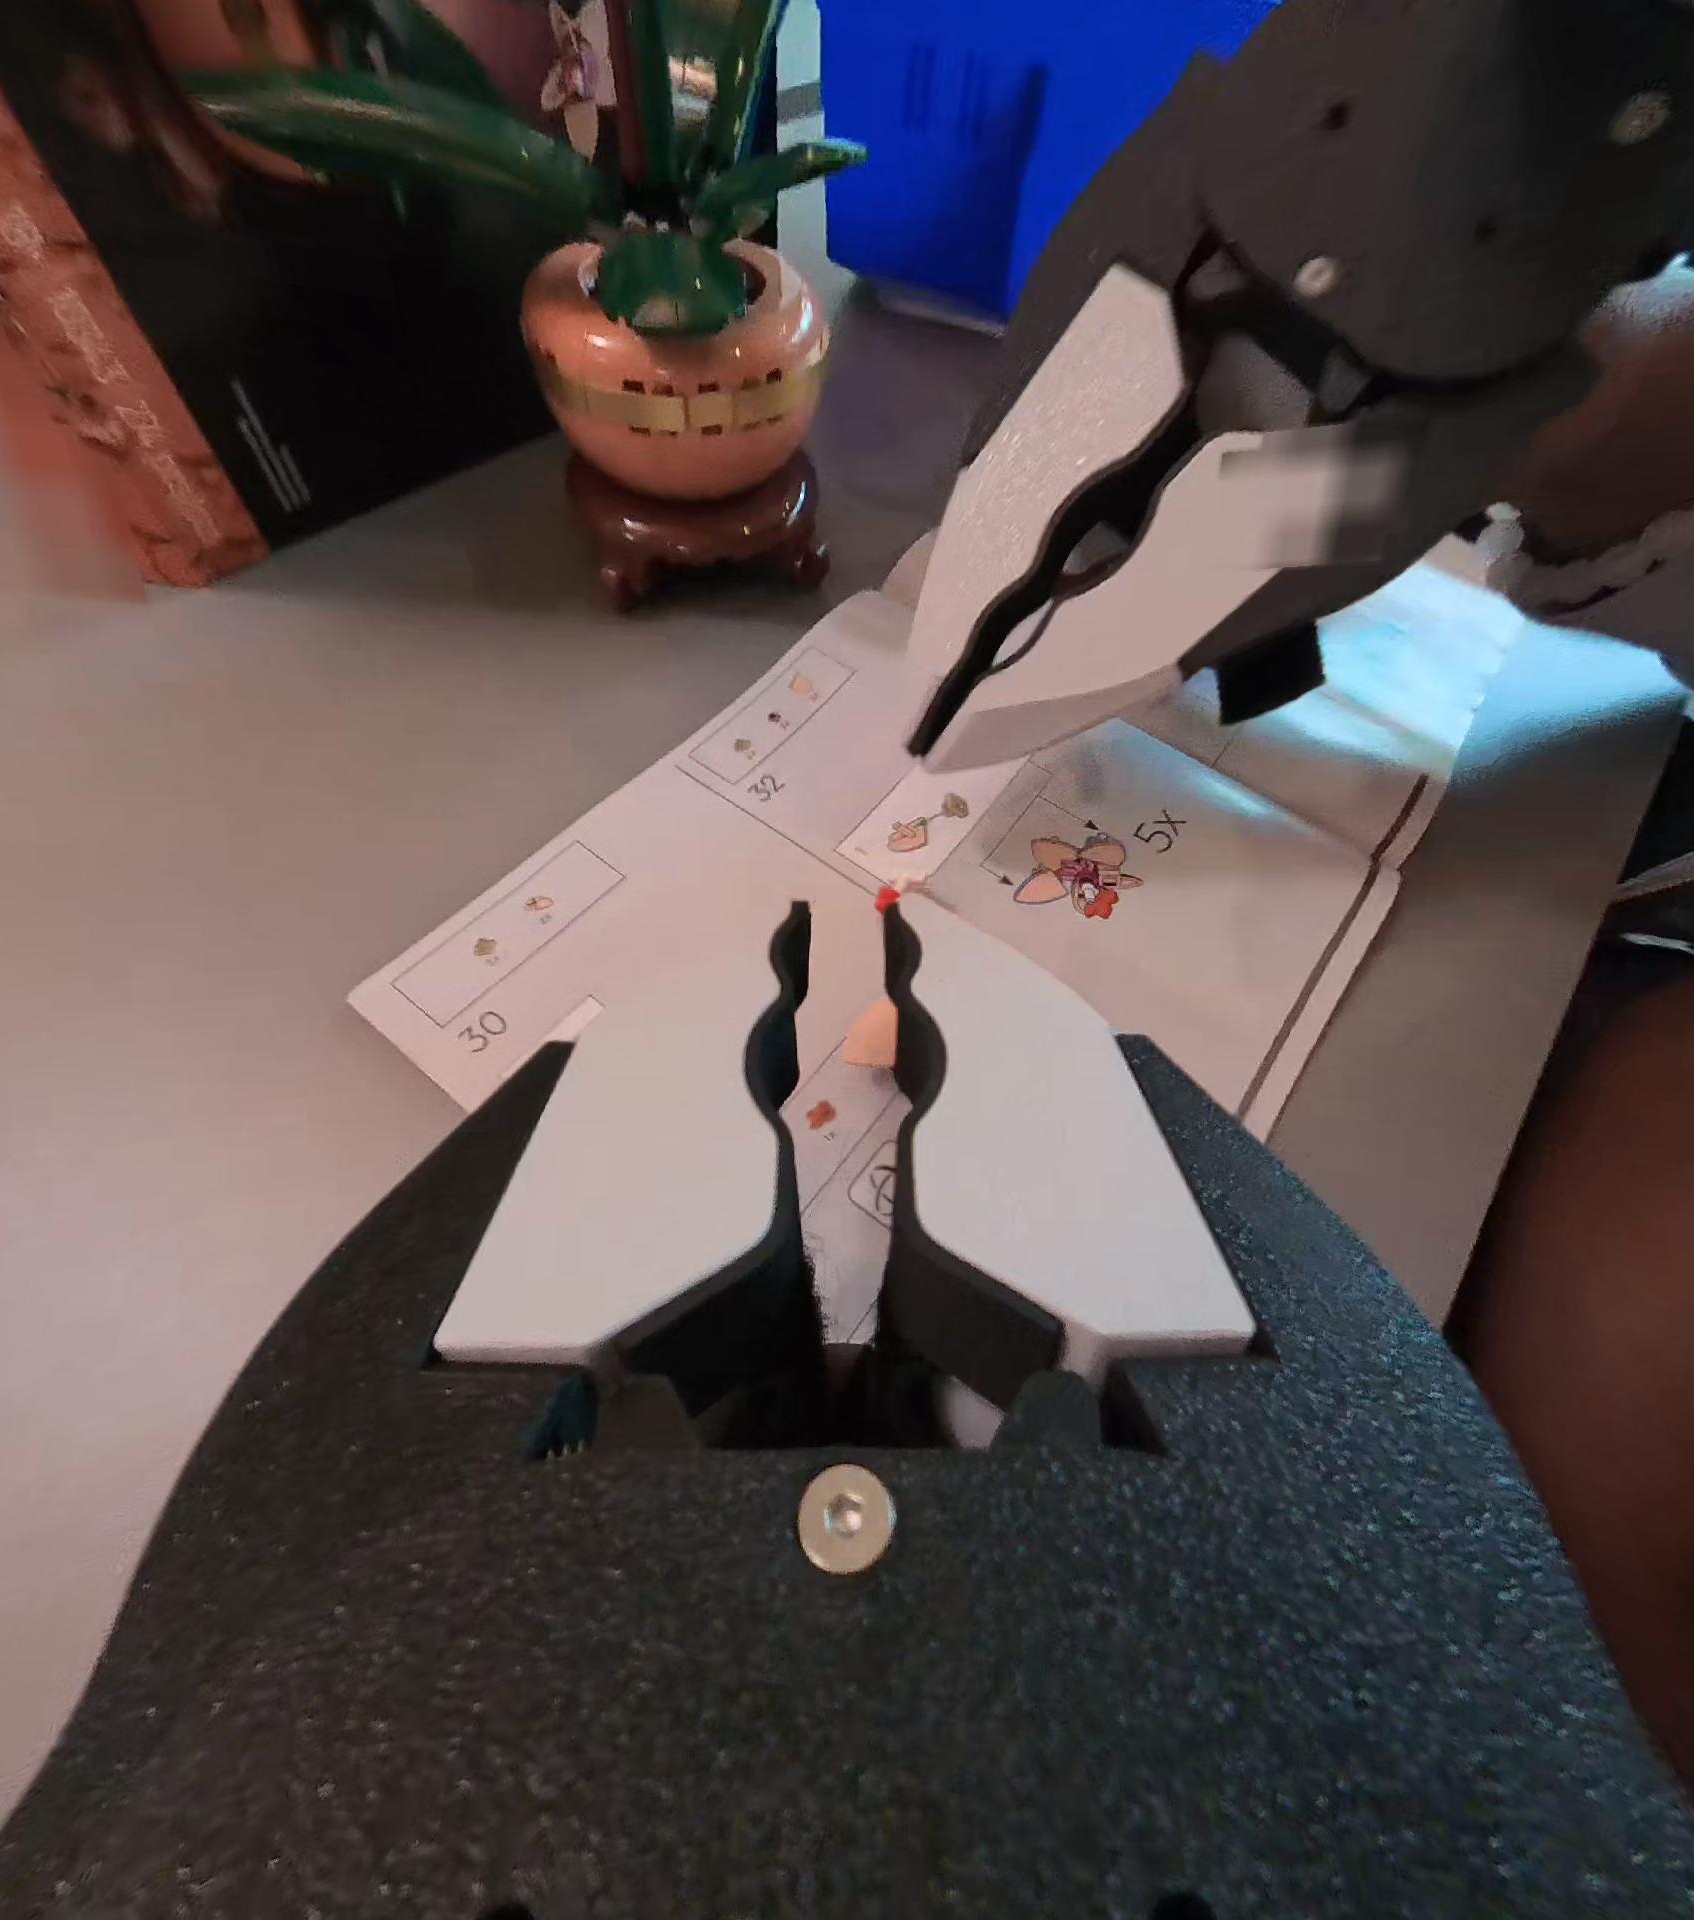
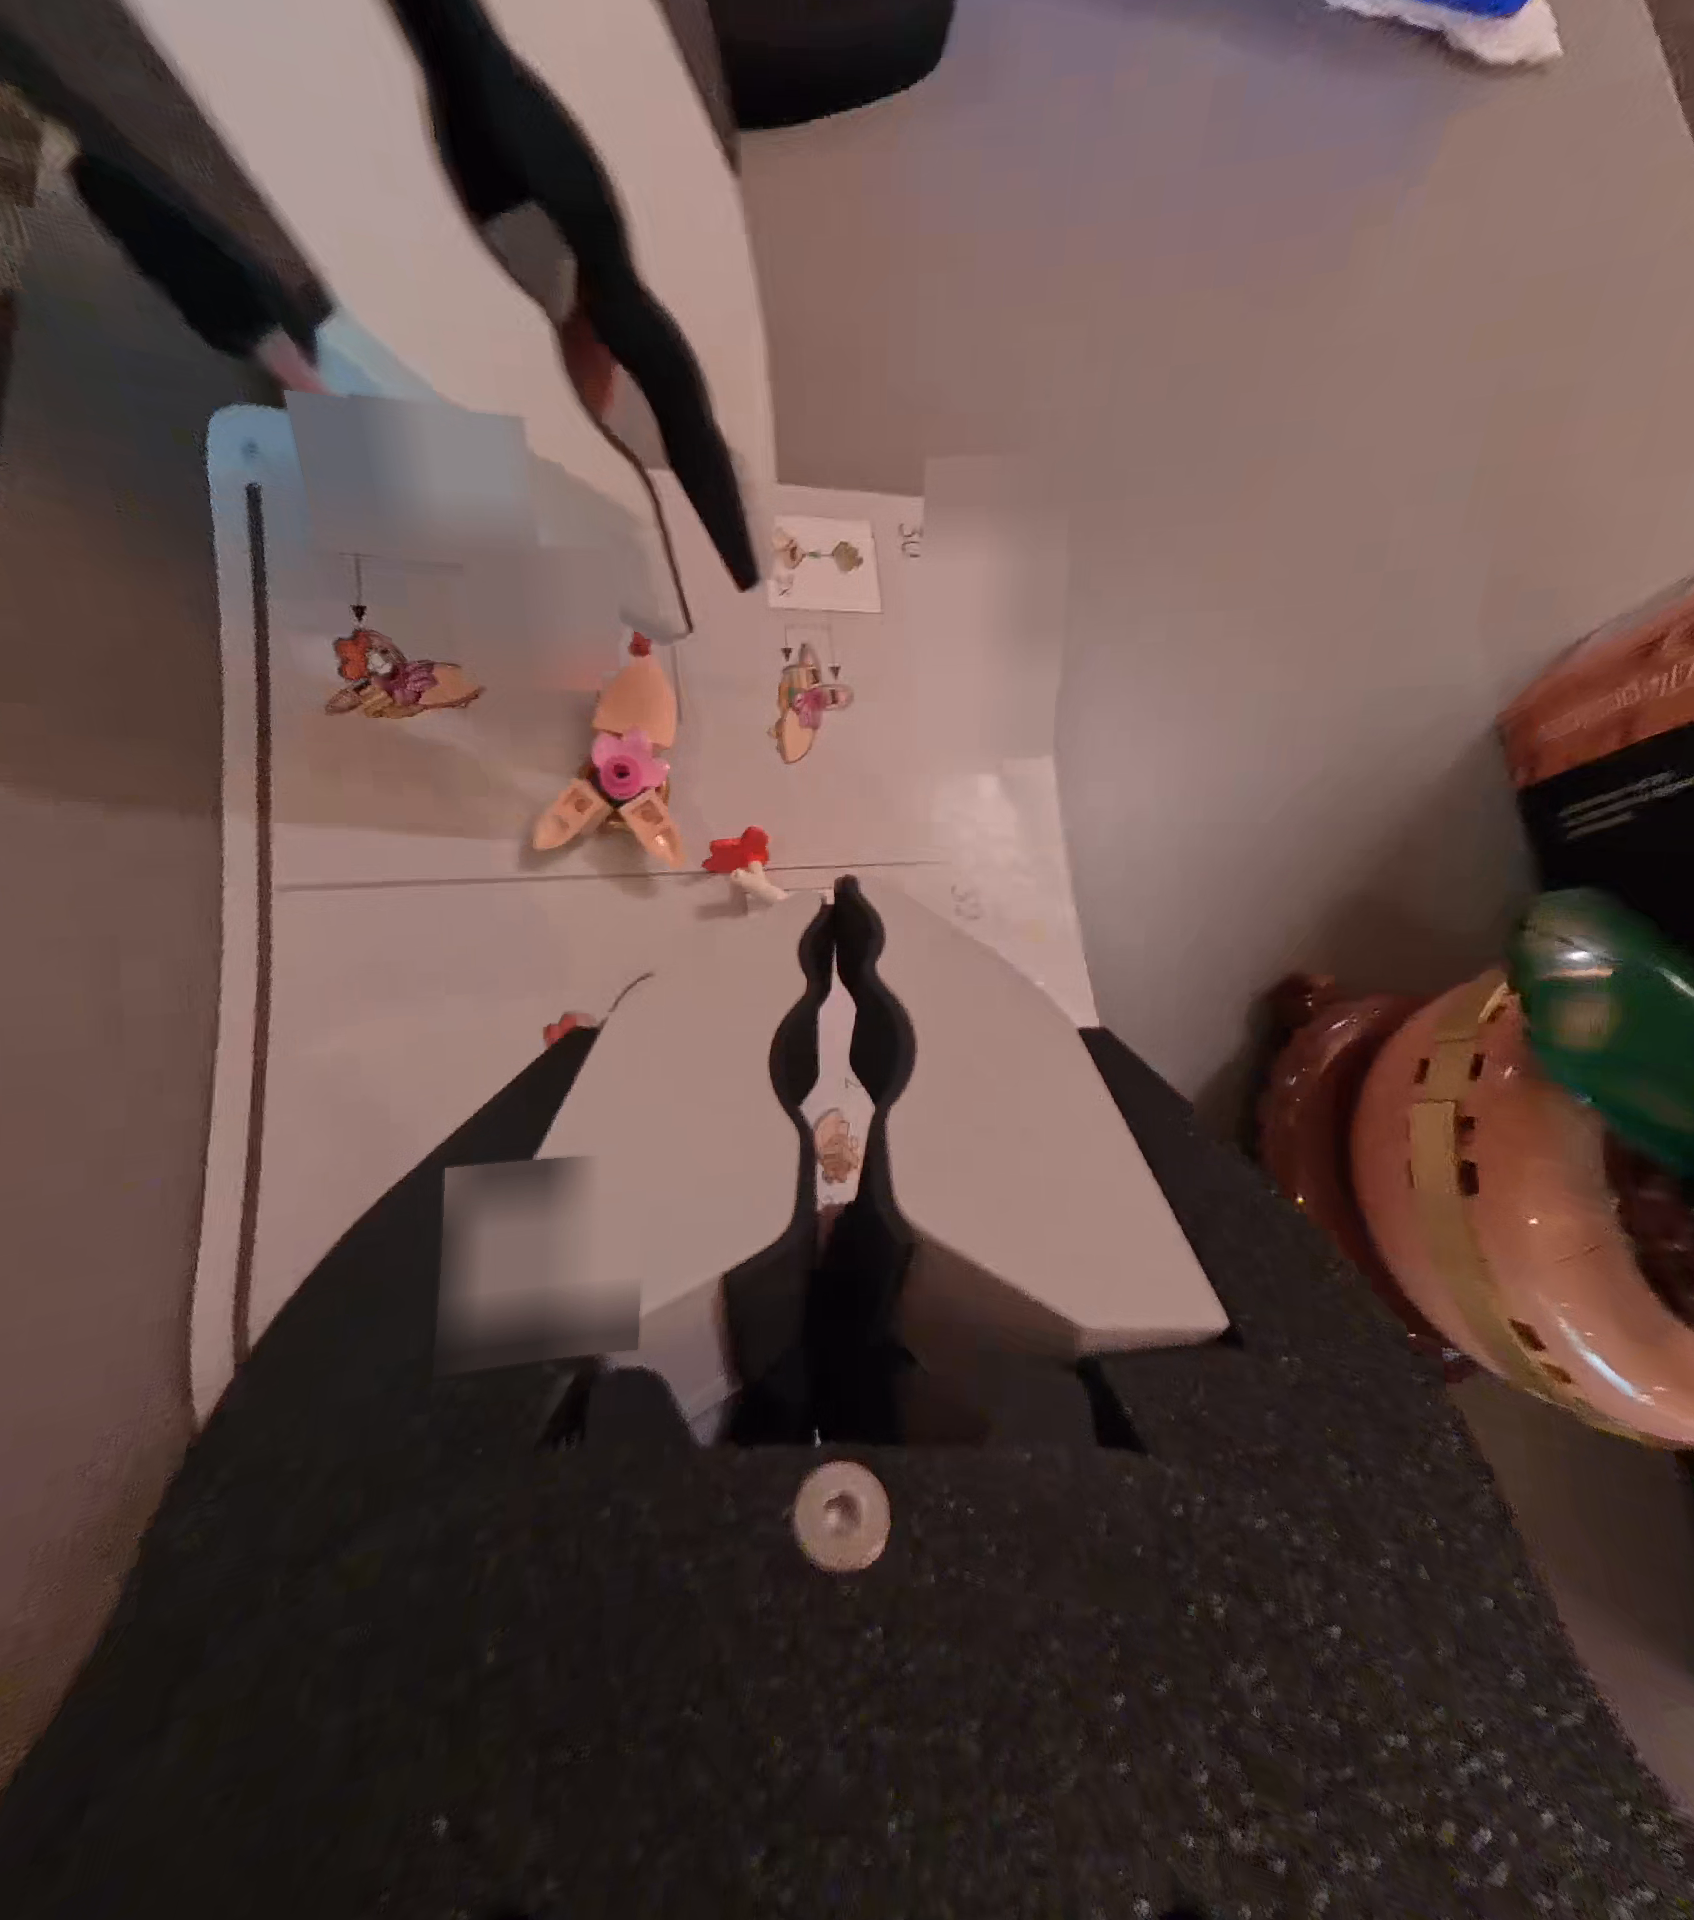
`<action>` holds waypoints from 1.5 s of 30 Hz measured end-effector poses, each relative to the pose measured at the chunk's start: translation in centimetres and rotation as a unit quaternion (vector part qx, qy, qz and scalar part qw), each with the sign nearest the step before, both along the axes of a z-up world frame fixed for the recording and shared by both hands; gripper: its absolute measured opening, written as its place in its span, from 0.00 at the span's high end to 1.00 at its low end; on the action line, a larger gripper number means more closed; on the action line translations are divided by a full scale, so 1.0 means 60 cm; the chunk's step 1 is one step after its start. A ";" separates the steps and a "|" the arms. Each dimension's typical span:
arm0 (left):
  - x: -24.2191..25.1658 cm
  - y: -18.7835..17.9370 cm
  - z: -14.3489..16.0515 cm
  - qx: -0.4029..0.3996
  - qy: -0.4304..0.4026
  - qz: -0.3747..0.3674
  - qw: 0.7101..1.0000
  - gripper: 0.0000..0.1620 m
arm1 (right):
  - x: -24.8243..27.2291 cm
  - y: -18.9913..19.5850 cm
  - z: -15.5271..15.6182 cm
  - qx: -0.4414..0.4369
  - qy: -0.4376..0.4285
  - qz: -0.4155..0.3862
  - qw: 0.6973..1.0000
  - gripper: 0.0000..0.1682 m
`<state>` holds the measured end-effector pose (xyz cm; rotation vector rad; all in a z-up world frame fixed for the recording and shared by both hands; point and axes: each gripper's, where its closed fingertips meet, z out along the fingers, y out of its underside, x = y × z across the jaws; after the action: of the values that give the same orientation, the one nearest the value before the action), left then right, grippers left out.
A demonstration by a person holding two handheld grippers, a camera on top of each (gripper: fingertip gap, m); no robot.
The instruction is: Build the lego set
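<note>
An open instruction booklet [image 1: 677, 894] lies on the grey table [image 1: 147, 831]. On the booklet [image 2: 469, 935] lies a small flower build [image 2: 614, 769] with tan petals and a pink centre. A loose red piece [image 2: 739, 850] on a white stem lies beside it. My left gripper [image 1: 843, 925] is open by a narrow gap, low over the booklet. A tan petal [image 1: 869, 1039] shows through the gap, and the red piece [image 1: 887, 896] lies just past its right fingertip. My right gripper [image 2: 838, 904] is shut and empty, its tips just right of the red piece. It also shows in the left wrist view [image 1: 926, 743].
A built plant in a pink pot [image 1: 677, 364] on a brown stand is at the back; it shows close on the right in the right wrist view [image 2: 1549, 1195]. The set's box [image 1: 95, 312] leans behind it. A blue container [image 1: 926, 135] stands farther back. The left gripper [image 2: 718, 603] hangs over the booklet. Tip to tip, the grippers are about 5 cm apart. The tan petal [image 1: 869, 1039] sits 4 cm or so from the ends of my left fingers. The right camera catches it too, in the right wrist view [image 2: 653, 688].
</note>
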<state>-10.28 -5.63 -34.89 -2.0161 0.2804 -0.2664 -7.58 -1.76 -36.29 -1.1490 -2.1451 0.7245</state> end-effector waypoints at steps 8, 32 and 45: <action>0.006 -0.006 -0.006 -0.020 0.029 -0.008 0.999 0.90 | 0.001 -0.021 -0.034 -0.112 -0.059 -0.007 0.992 0.87; 0.040 0.014 0.075 0.092 -0.091 -0.019 0.991 0.94 | -0.009 -0.041 0.101 0.260 0.216 0.017 0.941 0.98; 0.015 0.004 0.148 0.219 -0.289 -0.014 0.932 0.99 | -0.015 -0.038 0.167 -0.014 0.318 -0.081 0.945 0.96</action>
<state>-9.36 -5.39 -26.04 -1.4166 -0.0108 -0.7305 -8.48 -4.03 -26.27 -0.9245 -1.4879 0.9033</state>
